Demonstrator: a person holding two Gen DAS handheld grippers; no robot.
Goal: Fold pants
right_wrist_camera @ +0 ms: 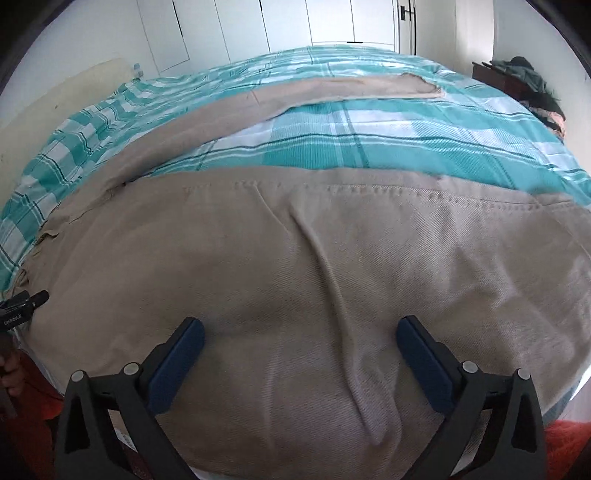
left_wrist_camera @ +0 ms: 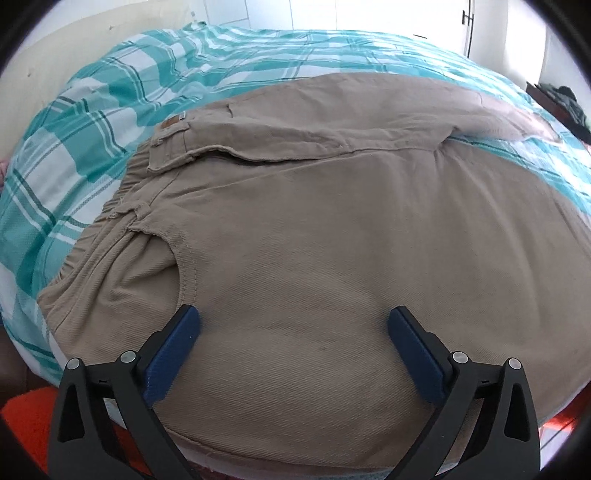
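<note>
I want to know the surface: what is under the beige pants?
A teal checked bedcover lies under the pants. What is beneath the bedcover is covered.

A teal-and-white checked bedspread [right_wrist_camera: 369, 140] covers the bed, rumpled along its far left side. Beyond it, white cupboard doors [right_wrist_camera: 288, 22] line the back wall, a dark handle [left_wrist_camera: 466, 16] showing on one. Off to the right, a dark wooden stand [right_wrist_camera: 491, 75] carries a heap of dark clothing [right_wrist_camera: 532, 79]. Down low, something orange [left_wrist_camera: 26, 417] sits beside the bed's near edge.
</note>
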